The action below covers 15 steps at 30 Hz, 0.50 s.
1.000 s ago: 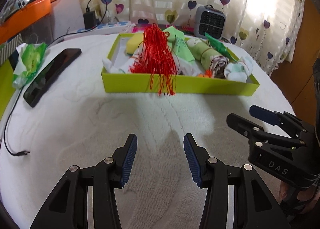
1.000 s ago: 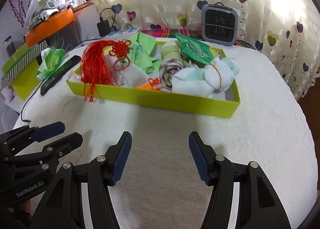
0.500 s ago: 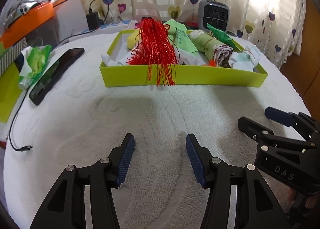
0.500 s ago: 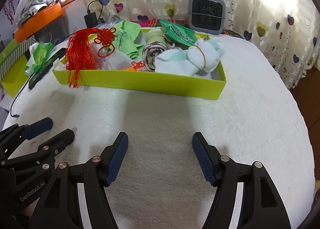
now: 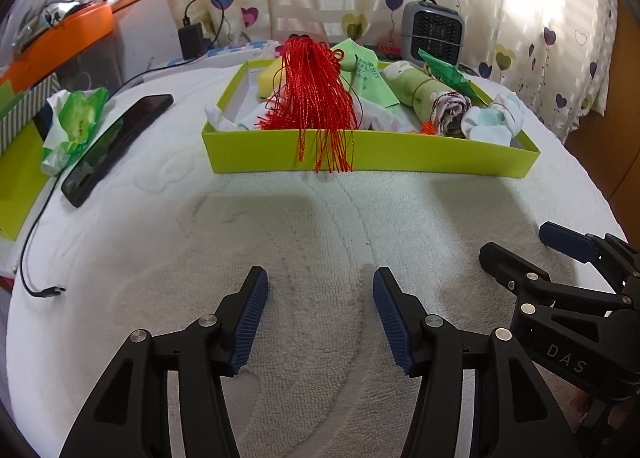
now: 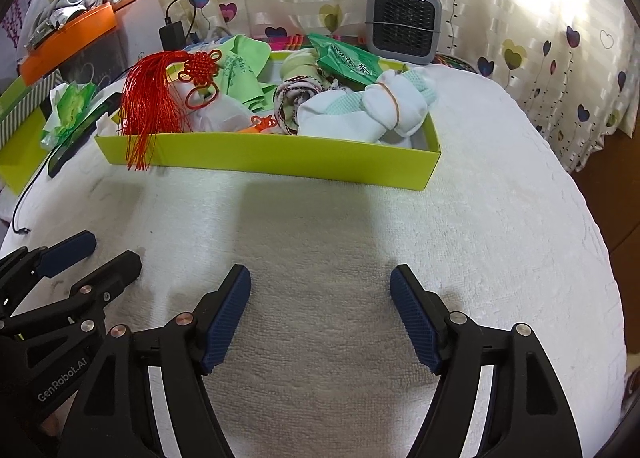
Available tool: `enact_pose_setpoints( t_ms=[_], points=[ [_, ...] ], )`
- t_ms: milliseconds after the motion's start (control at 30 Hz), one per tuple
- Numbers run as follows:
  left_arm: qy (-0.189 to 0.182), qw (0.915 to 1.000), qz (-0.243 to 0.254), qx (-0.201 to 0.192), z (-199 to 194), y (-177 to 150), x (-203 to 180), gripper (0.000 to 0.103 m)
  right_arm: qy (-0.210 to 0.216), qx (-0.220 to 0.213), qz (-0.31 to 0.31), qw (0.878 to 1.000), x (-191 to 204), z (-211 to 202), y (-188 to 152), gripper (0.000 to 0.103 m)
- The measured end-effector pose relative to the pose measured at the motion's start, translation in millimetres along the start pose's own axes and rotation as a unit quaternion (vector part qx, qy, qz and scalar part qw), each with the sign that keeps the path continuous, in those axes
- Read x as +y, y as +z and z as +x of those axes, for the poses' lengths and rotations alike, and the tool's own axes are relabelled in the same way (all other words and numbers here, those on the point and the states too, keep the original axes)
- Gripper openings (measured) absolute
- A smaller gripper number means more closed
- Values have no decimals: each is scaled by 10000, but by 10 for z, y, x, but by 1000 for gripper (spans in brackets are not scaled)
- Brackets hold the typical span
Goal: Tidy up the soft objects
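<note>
A lime-green tray (image 5: 400, 159) (image 6: 280, 157) sits on the white towel ahead of both grippers. Inside lie a red tassel knot (image 5: 316, 97) (image 6: 154, 97) whose strands hang over the front wall, green cloth pouches (image 6: 240, 69), a rolled green towel (image 5: 420, 89), a brown-trimmed roll (image 6: 292, 101) and white socks bound with a rubber band (image 6: 380, 109) (image 5: 492, 121). My left gripper (image 5: 320, 310) hovers over bare towel, its jaws opening with nothing between them. My right gripper (image 6: 320, 306) is beside it, jaws also opening and empty.
A black phone (image 5: 116, 145) and a green-white wrapper (image 5: 76, 121) lie left of the tray, with a loose cable end (image 5: 44, 292) nearby. A grey fan heater (image 6: 404, 23) stands behind the tray against heart-print curtains. An orange shelf (image 5: 60, 33) is far left.
Both grippers' jaws have spread wider. The views have tipped slightly, so the tray sits a little differently in each view; nothing in the tray has moved.
</note>
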<state>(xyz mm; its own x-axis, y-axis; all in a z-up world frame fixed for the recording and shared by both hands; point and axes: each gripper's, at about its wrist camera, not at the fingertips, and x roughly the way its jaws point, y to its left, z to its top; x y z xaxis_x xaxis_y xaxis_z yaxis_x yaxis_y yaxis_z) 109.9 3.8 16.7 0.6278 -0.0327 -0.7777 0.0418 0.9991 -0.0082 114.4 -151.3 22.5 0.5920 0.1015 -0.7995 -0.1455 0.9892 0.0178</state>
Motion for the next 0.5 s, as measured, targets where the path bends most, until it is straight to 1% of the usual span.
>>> enact_pose_setpoints(
  t_ms=[500],
  points=[
    [4,10000,5,-1,-1,-1,3,55,3,1,3,10000,-1,-2,3,73]
  ],
)
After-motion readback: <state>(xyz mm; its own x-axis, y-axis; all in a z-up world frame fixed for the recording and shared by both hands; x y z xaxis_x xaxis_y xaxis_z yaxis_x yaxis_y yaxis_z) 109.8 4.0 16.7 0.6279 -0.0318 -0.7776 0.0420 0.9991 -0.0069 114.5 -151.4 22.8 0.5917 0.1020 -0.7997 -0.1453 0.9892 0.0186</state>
